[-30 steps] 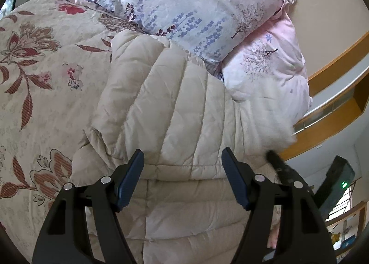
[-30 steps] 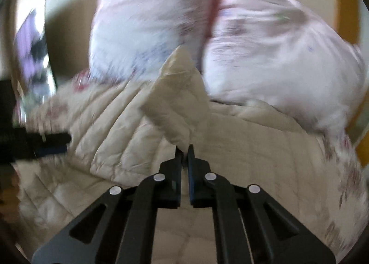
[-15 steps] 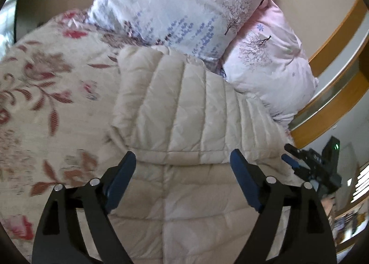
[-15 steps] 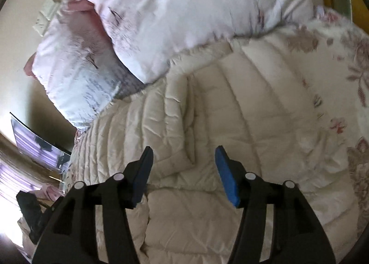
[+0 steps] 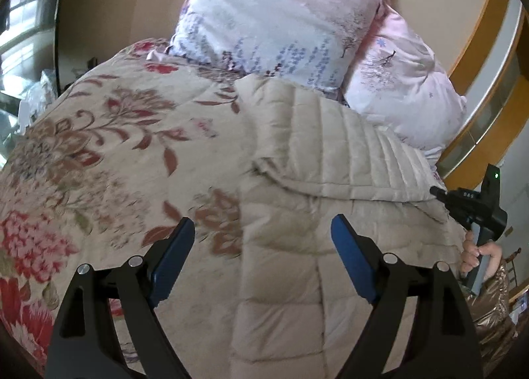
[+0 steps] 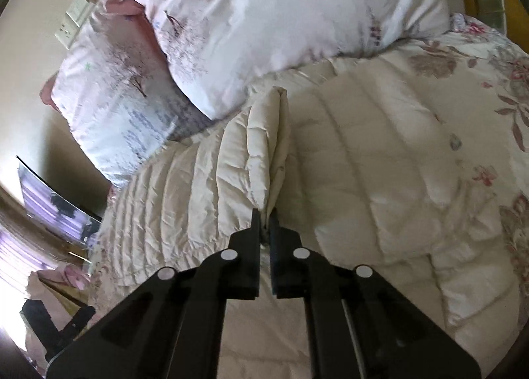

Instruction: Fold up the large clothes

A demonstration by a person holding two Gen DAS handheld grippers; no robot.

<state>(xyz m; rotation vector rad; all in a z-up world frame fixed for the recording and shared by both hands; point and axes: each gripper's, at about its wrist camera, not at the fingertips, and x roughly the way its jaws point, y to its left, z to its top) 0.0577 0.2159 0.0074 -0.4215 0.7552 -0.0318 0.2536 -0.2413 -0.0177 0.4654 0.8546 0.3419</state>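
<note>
A cream quilted puffer jacket (image 5: 317, 160) lies on the bed, its upper part folded over the lower part; it also shows in the right wrist view (image 6: 357, 167). My left gripper (image 5: 263, 246) is open and empty, just above the jacket's left edge. My right gripper (image 6: 264, 227) is shut on a raised fold of the jacket (image 6: 264, 147) and lifts it off the rest. The right gripper also shows at the far right of the left wrist view (image 5: 443, 195), at the jacket's right edge.
A floral bedspread (image 5: 99, 154) covers the bed to the left of the jacket. Two pale printed pillows (image 5: 284, 25) (image 5: 406, 88) lean against the wall behind the jacket. A wooden ledge (image 5: 479, 107) runs along the right. A wall socket (image 6: 74, 21) sits above the pillows.
My right gripper was open half a second ago and has now shut on a fold of the jacket. My left gripper, still open, has shifted left towards the jacket's edge.
</note>
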